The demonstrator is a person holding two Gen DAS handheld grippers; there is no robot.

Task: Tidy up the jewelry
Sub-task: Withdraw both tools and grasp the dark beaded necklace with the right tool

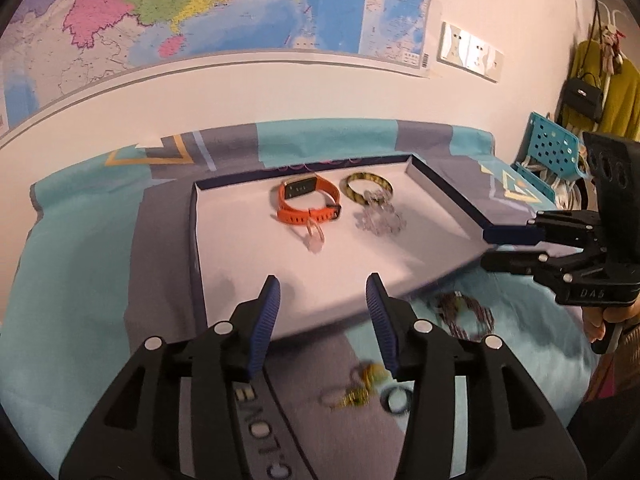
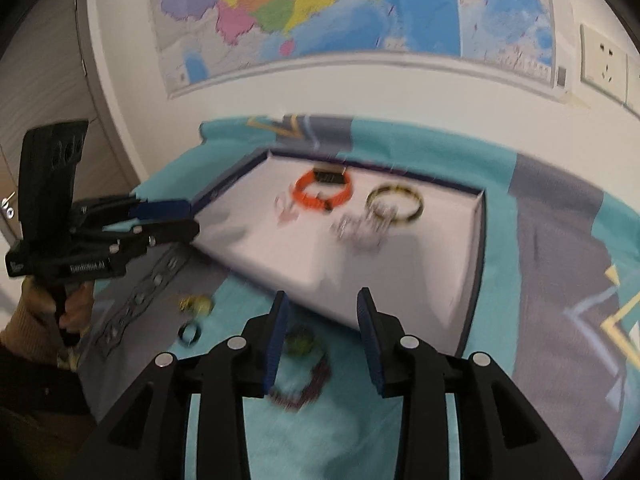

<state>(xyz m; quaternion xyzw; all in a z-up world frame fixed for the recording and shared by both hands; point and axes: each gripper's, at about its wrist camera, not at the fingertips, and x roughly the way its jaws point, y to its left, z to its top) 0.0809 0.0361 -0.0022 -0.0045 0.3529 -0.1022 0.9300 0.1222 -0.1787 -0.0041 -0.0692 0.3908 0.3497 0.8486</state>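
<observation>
Nearest, left claw (image 1: pixel 323 322) spread wide, blue pads apart, gripping nothing, hovering over the near edge of the white tray (image 1: pixel 240 264). Just below it on the teal and grey bedspread (image 1: pixel 80 272): a blurred gold trinket (image 1: pixel 362 386) and a dark ring (image 1: pixel 396 398), close together. Right of those, a dark beaded bracelet (image 1: pixel 464 314), off the tray, near its front rim.

Right claw (image 2: pixel 321 334) likewise wide open and empty, poised above the beaded bracelet (image 2: pixel 308 384) and a greenish piece (image 2: pixel 300 342), blurred. Seen from the left camera, right claw (image 1: pixel 490 246) beside the tray's right front corner; touching or not, cannot tell.

Farther in, toward the tray's back wall: orange watch band (image 1: pixel 308 202), a clear looped piece (image 1: pixel 314 236) just in front of it, a yellow-black bangle (image 1: pixel 366 188) to the right, and a clear sparkly cluster (image 1: pixel 378 218) against it. Front half of the tray floor bare. Beyond the cloth, a wall map (image 1: pixel 224 12).
</observation>
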